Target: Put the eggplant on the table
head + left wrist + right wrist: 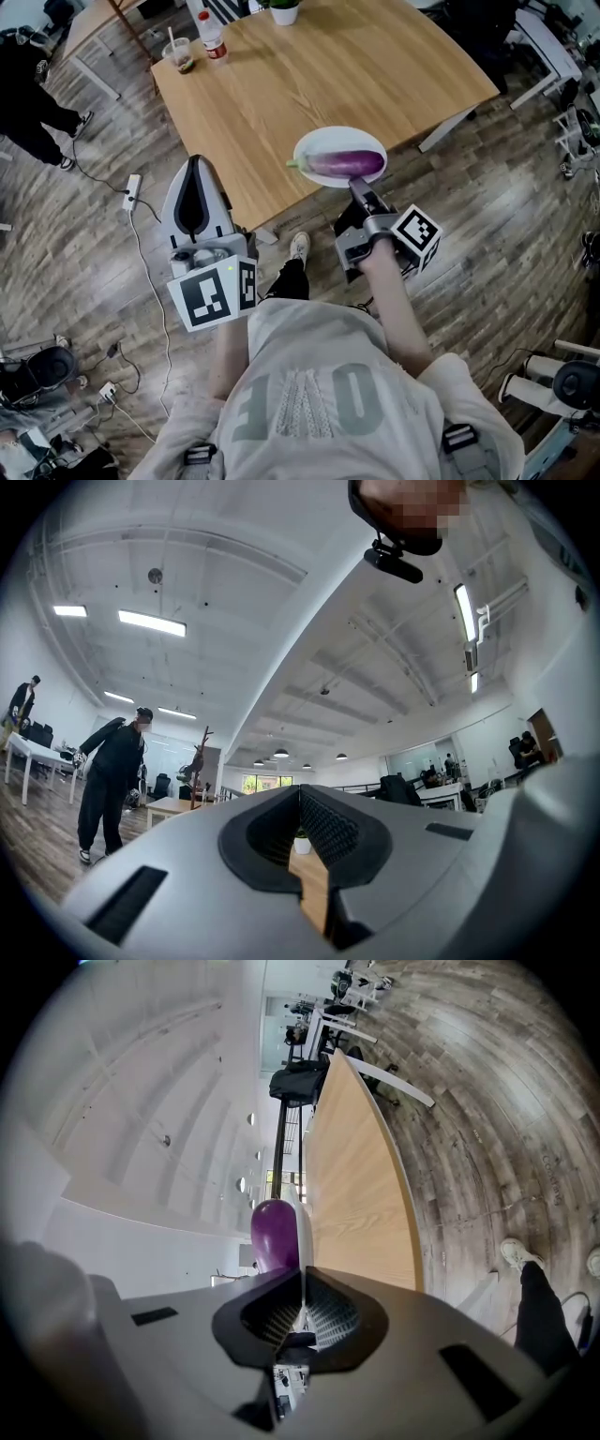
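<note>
The eggplant (pixel 347 163) lay lengthwise on a white plate (pixel 314 142), and the right gripper (pixel 359 194) was clamped on that plate's near rim, carrying it at the near edge of the wooden table (pixel 375 66). In the right gripper view the jaws (pixel 302 1283) were pinched on the thin white rim (pixel 303 1232), with the purple eggplant (pixel 274 1232) just beyond them and the tabletop stretching away past it. Whether the plate rested on the wood or hung just above it could not be told.

The left gripper (pixel 194 167) was held out over the floor, beside the table's near corner, jaws together on nothing; its own view (pixel 300 794) showed only a sliver of tabletop between the pads.

A bottle (pixel 213 37) and a cup (pixel 178 56) stood at the far left corner of the tabletop, with a small potted plant (pixel 284 9) at the far edge.

By my reading, the carry was nearly finished: the eggplant had reached the table's edge, but it was not yet on the wood. What remained was to set the plate down or bring the eggplant off it onto the tabletop, then let go.
</note>
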A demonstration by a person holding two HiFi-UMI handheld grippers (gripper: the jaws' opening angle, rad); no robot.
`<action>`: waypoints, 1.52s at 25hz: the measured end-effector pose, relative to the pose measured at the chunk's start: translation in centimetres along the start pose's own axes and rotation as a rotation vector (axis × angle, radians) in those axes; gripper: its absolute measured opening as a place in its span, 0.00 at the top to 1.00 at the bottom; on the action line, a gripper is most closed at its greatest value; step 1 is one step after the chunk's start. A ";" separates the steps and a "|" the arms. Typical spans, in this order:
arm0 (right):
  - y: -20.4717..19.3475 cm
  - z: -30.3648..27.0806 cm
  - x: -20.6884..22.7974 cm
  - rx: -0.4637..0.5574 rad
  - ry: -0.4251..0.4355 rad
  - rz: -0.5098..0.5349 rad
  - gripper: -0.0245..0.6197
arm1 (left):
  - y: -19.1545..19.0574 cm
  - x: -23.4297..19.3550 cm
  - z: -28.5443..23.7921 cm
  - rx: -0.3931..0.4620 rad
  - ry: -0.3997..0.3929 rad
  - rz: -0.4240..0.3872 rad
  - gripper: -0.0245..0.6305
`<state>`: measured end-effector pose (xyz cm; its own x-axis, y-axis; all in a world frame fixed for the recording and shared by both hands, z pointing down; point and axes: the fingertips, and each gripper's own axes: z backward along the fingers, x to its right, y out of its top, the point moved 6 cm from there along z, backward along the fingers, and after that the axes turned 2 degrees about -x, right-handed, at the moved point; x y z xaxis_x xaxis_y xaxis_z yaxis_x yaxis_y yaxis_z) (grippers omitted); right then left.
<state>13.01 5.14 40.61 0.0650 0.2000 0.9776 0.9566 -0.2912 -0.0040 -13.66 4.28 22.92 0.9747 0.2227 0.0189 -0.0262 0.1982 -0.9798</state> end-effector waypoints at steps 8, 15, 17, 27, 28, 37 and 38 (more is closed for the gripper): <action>1.0 -5.8 -1.1 -0.012 -0.017 -0.005 0.92 | -0.6 -2.3 -4.9 -0.007 0.022 -0.018 0.95; 0.8 -10.6 -1.6 -0.020 -0.033 0.000 0.92 | -2.1 -5.3 -8.9 -0.013 0.041 -0.017 0.95; 0.8 -12.1 -1.9 -0.020 -0.038 0.001 0.92 | -2.4 -6.0 -10.4 -0.008 0.042 -0.018 0.95; 2.4 -17.0 -3.0 0.006 -0.035 -0.004 0.92 | -3.8 -7.0 -16.9 -0.005 -0.007 -0.006 0.95; 2.5 -17.0 -2.8 0.006 -0.042 -0.004 0.92 | -3.9 -6.8 -17.1 -0.009 -0.009 -0.005 0.95; 3.4 -18.0 -2.5 -0.036 -0.061 -0.006 0.92 | -5.6 -5.8 -18.3 -0.056 0.019 -0.014 0.95; 3.5 -18.1 -2.5 -0.045 -0.060 -0.002 0.92 | -5.6 -5.7 -18.3 -0.058 0.026 -0.018 0.95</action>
<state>11.09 -13.33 41.98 0.0809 0.2562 0.9632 0.9433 -0.3317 0.0090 -14.97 -15.56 24.64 0.9803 0.1950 0.0318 0.0031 0.1461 -0.9893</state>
